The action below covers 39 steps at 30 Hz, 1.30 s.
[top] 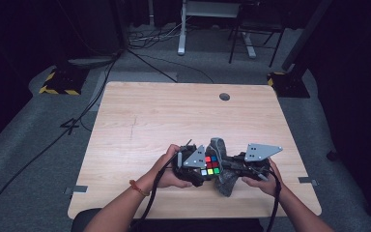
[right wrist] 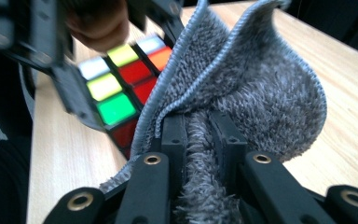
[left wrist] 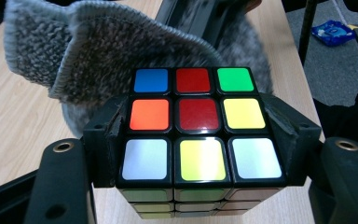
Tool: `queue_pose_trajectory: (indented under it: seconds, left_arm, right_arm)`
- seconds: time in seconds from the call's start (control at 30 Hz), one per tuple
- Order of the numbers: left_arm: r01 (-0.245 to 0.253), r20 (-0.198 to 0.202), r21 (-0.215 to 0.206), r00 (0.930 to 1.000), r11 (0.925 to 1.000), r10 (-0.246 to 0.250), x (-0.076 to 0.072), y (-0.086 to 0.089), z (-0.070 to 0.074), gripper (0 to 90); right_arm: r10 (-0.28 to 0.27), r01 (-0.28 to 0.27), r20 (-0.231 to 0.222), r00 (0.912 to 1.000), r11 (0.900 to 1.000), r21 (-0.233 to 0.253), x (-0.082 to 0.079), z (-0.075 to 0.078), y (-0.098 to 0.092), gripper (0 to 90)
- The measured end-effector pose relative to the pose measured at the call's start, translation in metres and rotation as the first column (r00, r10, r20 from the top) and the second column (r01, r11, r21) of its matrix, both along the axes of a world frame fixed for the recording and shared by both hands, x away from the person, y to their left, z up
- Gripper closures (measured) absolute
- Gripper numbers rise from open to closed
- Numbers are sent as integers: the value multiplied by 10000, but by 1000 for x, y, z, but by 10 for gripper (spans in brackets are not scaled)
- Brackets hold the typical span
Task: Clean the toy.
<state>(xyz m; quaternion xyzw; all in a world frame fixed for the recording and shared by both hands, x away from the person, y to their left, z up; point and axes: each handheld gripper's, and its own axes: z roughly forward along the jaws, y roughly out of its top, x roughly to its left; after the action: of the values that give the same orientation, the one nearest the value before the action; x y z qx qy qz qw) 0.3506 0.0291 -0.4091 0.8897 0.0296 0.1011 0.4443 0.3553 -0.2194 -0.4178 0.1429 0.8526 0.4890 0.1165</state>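
Cube getting a wipe
Left gripper clamps it steady while right gripper pinches the grey cloth against it

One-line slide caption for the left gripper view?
Left tool clamps a scrambled puzzle cube while a grey cloth hangs just behind it.
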Motion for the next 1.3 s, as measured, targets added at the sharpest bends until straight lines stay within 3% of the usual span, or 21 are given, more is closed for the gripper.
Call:
queue_pose_trajectory:
  seconds: [0.13, 0.23, 0.4, 0.87, 1.07, 1.3]
  left_arm:
    - [-35, 117, -123, 9999, 9999, 36, 0, 1, 3, 334]
    - [-158, -140, -321, 9998, 9994, 153, 3, 3, -1, 332]
    - [-455, -166, -157, 9988, 9988, 452, 4, 0, -6, 330]
    - [-602, -425, -74, 9973, 9982, 598, 6, -3, -9, 328]
    - [-783, -576, 544, 9950, 9954, 814, 8, -12, -22, 330]
    - [-815, -481, 732, 9952, 9940, 852, 8, -18, -27, 333]
  right_arm:
    - [-14, 9, -189, 9998, 9996, -267, 4, -7, 3, 775]
    - [41, -40, -272, 9996, 10000, 50, 3, -6, 2, 777]
    - [-234, 231, 149, 9996, 9994, 247, -3, -2, 3, 780]
    - [-249, 234, 254, 9994, 9981, 571, -4, -1, 2, 782]
    - [-137, 130, 123, 9998, 9983, 571, -2, -6, 2, 783]
    - [-37, 27, 142, 9999, 9979, 646, -2, -5, 2, 782]
